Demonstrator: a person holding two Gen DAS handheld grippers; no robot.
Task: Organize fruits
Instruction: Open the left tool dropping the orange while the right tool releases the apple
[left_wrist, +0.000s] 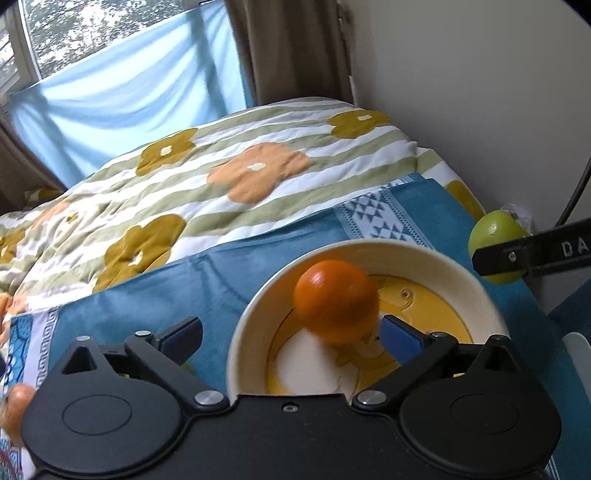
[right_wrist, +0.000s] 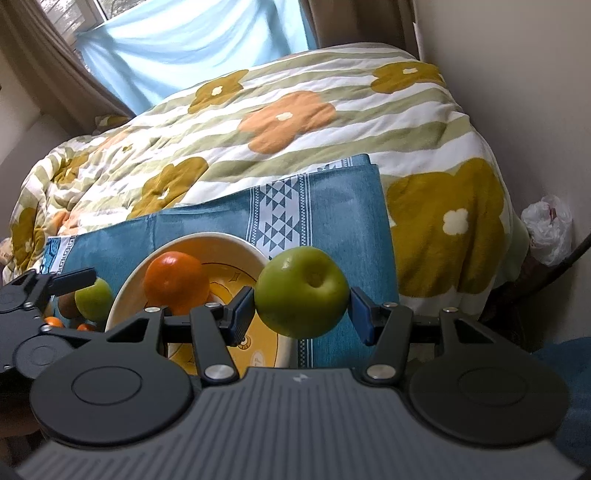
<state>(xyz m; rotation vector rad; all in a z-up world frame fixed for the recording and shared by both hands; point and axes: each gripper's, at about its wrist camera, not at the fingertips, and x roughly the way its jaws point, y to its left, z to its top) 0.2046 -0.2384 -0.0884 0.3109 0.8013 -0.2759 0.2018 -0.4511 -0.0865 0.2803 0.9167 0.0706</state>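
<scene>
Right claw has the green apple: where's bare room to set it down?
Free: the bowl's yellow floor right of the orange, and the blue cloth between bowl rim and quilt. Crowded: left of the bowl, where a second apple and small fruit sit beside the left claw.

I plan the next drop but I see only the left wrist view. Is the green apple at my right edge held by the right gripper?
Observer: The right gripper is shut on the green apple, one pad on each side.
Operator: Is it over the bowl?
Observer: It appears beside the right rim of the bowl, not over the middle.
Operator: Any fruit outside?
Observer: A second green apple lies left of the bowl, small orange fruits beside it.
</scene>
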